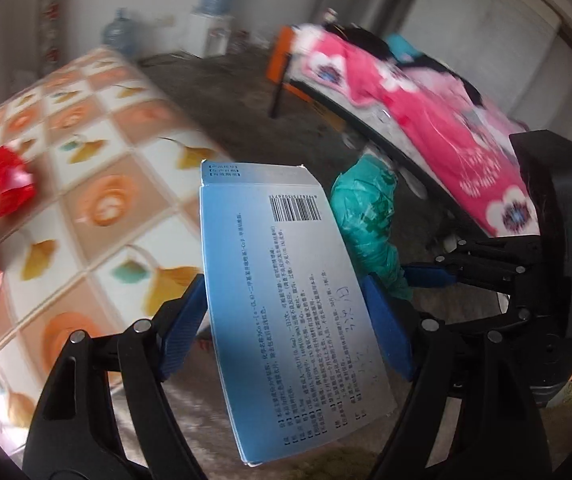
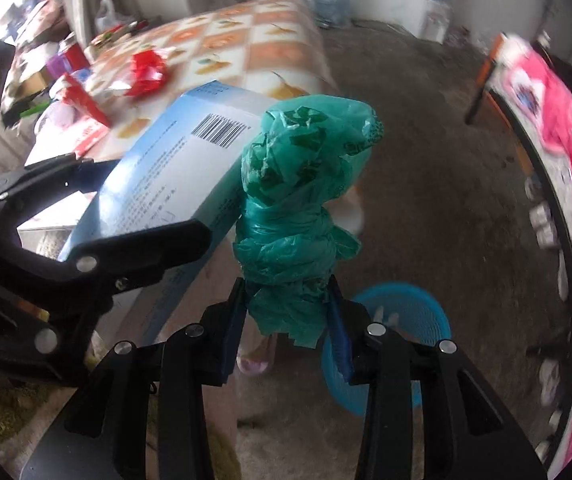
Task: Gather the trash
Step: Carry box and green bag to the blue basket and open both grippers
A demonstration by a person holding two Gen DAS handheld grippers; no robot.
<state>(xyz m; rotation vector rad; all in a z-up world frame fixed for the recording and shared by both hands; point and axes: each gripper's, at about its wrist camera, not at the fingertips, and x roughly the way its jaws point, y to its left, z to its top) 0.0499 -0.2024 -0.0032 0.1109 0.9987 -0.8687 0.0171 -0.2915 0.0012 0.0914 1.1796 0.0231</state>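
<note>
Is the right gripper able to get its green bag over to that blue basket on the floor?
Probably yes. The right gripper holds the green bag, and the blue basket sits just beyond it with nothing between.

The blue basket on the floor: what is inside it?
Inside the blue basket, only some pale, blurred items show near the rim. The green bag and right gripper cover the rest.

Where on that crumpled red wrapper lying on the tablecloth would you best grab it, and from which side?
Take the red wrapper by its raised, bunched middle, coming down from above. It lies loose on the flat patterned tablecloth, so its crumpled folds stand up and give two sides to pinch, while its flat edges hug the cloth. Both tools are full now: the left holds a blue box, the right a green plastic bag.
</note>
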